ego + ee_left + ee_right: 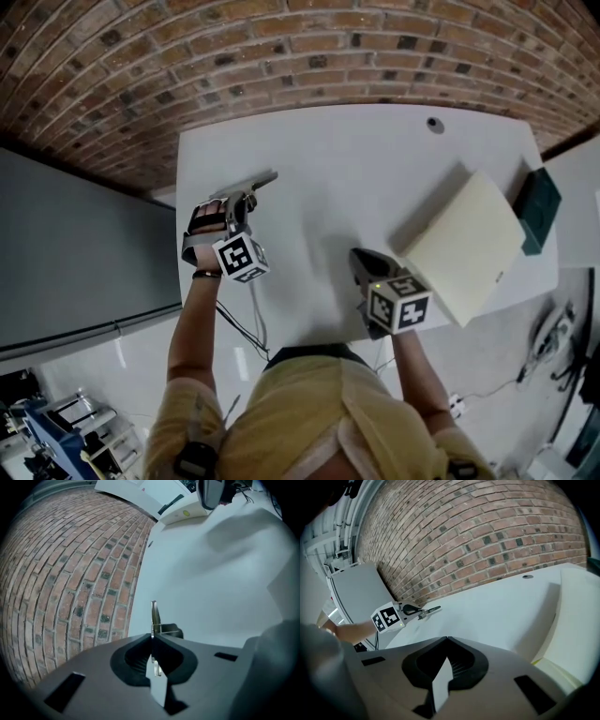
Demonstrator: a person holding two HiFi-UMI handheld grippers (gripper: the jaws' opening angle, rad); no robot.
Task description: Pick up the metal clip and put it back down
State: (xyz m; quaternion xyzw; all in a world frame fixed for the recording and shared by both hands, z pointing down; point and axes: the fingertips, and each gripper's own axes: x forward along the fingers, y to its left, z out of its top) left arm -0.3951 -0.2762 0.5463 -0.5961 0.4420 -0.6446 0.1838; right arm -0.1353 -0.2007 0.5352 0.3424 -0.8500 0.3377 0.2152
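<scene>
My left gripper is shut on the metal clip, near the left edge of the white table. In the left gripper view the jaws pinch the clip's thin silver strip, which sticks up past the tips, with a dark part beside it. The right gripper view shows the clip jutting from the left gripper just over the table; I cannot tell if it touches. My right gripper sits at the table's near edge, shut with nothing in it.
A cream pad lies right of my right gripper and fills the right edge of its view. A dark green box sits beyond it. A round cable hole is at the far side. Brick surface surrounds the table.
</scene>
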